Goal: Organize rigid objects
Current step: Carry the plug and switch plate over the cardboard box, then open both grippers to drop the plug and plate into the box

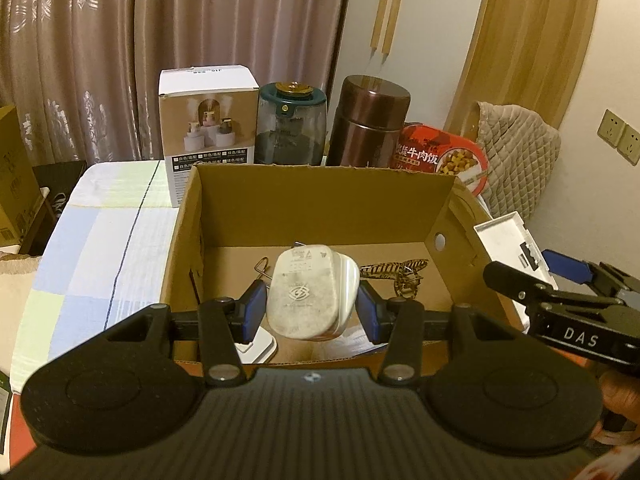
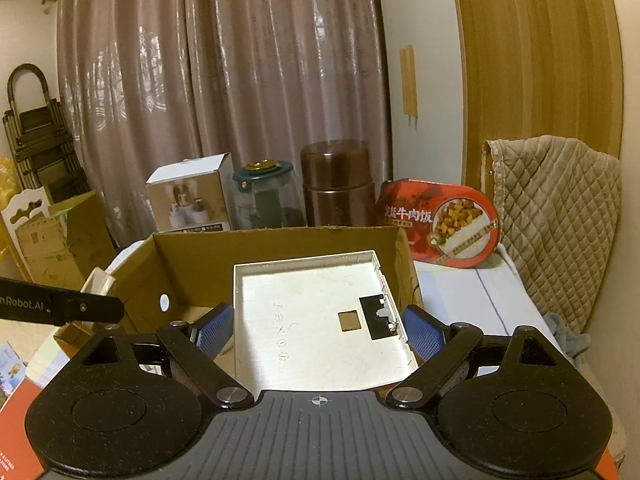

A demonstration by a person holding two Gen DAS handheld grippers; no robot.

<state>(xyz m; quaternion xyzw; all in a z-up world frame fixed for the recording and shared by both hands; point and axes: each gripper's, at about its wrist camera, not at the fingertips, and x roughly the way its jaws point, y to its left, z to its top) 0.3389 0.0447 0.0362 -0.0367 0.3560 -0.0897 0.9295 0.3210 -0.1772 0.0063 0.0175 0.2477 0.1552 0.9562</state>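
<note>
Right now the left tongs (image 1: 312, 312) pinch a grubby white plug adapter (image 1: 312, 292) over the near edge of the open cardboard box (image 1: 320, 200). Beside them, the right tongs (image 2: 318, 330) clamp a flat white plastic panel (image 2: 316, 312) by its side edges, over that box's right end. Below the adapter, on the box floor, lie a wire clip (image 1: 262, 268) and a striped hair claw (image 1: 396, 276). Beyond the box stand a humidifier carton (image 1: 208, 128), a green-lidded jar (image 1: 290, 124), a brown canister (image 1: 370, 120) and a red beef-rice meal tub (image 1: 444, 156).

"DAS" on right gripper (image 1: 576, 280); "n Robot.AI" on left gripper (image 2: 60, 310); "牛肉饭" on red meal box (image 2: 440, 224) beyond the grippers.
</note>
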